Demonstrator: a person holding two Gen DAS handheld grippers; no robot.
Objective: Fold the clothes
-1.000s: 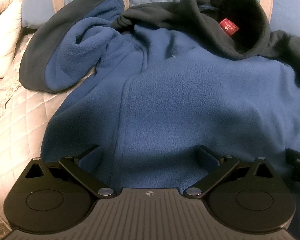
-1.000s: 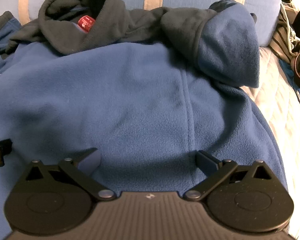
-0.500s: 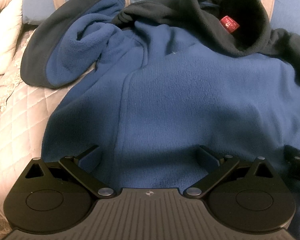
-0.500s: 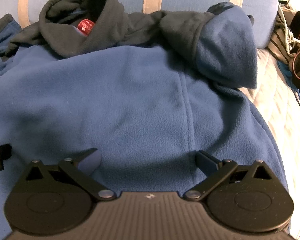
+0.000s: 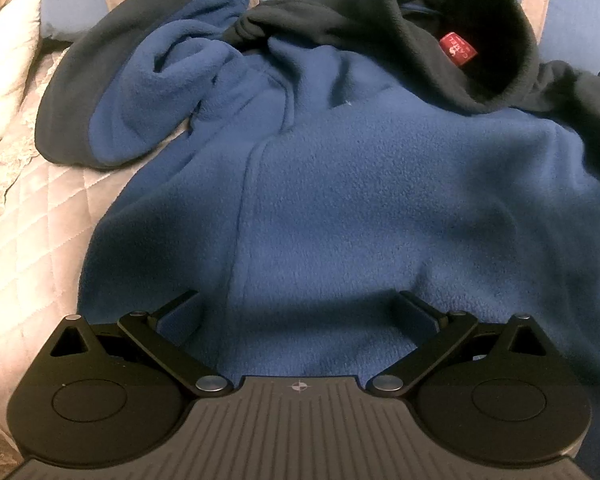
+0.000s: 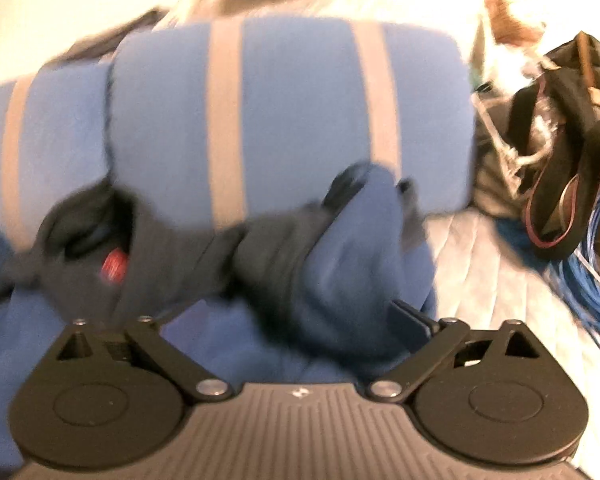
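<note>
The fleece (image 5: 360,200) lay spread on the bed (image 5: 40,232), a pale quilted cover stitched in diamonds, with its dark hood (image 5: 472,40) up against a blue pillow (image 6: 292,112) crossed by tan stripes. A white padded quilt (image 5: 4,60) was bunched at the bed's left edge. To the right of the pillow sat a heap of dark straps (image 6: 564,160) and loose blue cord (image 6: 596,264). Inside the hood was a red label (image 5: 458,49); its writing was too small for me to read.

My left claw (image 5: 298,312) stood wide open just above the fleece's lower body, holding nothing. My right claw (image 6: 288,316) was also spread wide and empty, its view blurred, with the folded right sleeve (image 6: 340,248) between its fingers.
</note>
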